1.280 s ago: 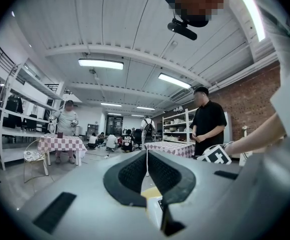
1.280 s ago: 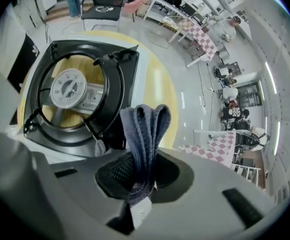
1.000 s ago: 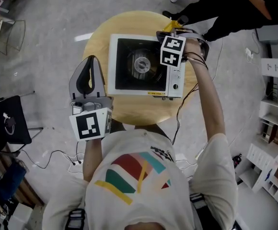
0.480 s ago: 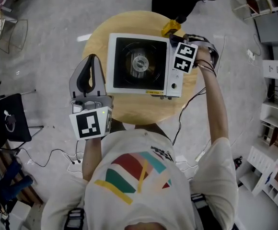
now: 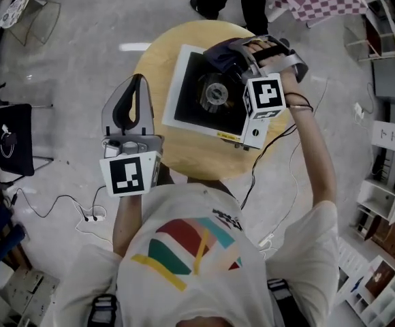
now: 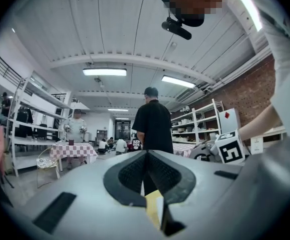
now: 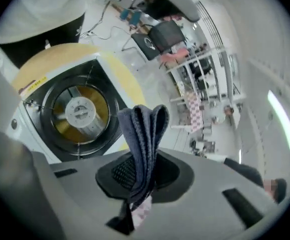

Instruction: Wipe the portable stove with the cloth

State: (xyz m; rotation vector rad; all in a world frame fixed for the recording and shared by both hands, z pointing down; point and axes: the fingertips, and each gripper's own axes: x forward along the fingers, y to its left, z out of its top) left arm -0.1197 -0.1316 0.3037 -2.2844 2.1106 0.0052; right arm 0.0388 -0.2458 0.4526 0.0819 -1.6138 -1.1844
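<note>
My right fingers (image 7: 141, 174) clamp folded dark-grey cloth (image 7: 145, 129); white square portable stove (image 7: 77, 111) just beyond tips. My left fingers (image 6: 146, 159) closed, empty, well apart. I'd press cloth flat, wipe overlapping strokes.

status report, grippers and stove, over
Right gripper shut on cloth, at stove's far edge. Left gripper shut, empty, beside the table. Nothing in the way.

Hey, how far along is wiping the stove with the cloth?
Done: the cloth is clamped in the right gripper. In hand: it sits over the far edge of the stove; contact is unclear. Left: wiping the top around the burner; no wiped trace shows. The left gripper is shut and empty, off to the side.
</note>
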